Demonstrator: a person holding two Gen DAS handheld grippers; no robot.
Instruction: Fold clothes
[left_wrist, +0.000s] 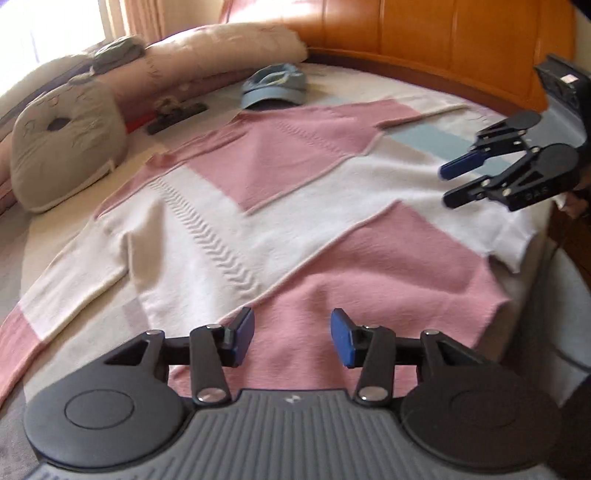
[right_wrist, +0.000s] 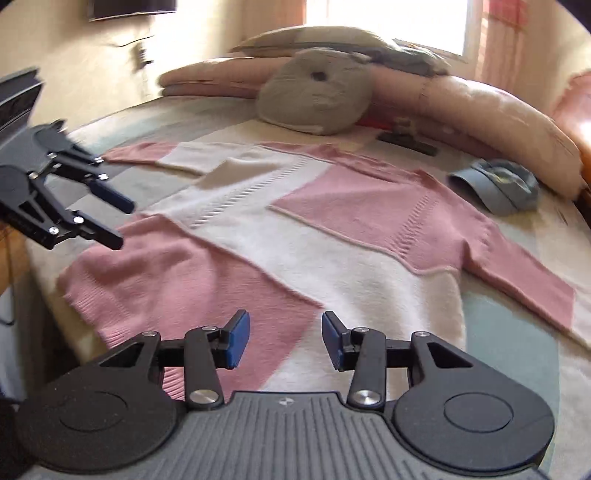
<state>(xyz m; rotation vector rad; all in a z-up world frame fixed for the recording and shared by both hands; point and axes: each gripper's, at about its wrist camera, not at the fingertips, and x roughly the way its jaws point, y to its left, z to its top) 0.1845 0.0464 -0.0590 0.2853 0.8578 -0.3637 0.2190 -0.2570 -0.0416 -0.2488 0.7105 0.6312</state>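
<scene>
Now sweater flat on bed; both grippers empty, parted.

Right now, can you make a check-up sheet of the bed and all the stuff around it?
Surface: bed with a pale striped cover.
Job's things: pink and white sweater spread flat, sleeves out.
Clutter: blue cap, grey round cushion, rolled pink quilt, a small dark object by the quilt.
Grippers: left hand-held gripper and right hand-held gripper both open, nothing between their jaws.
Cables: nothing seen for sure.
Surroundings: wooden headboard, bright window with curtains.
</scene>
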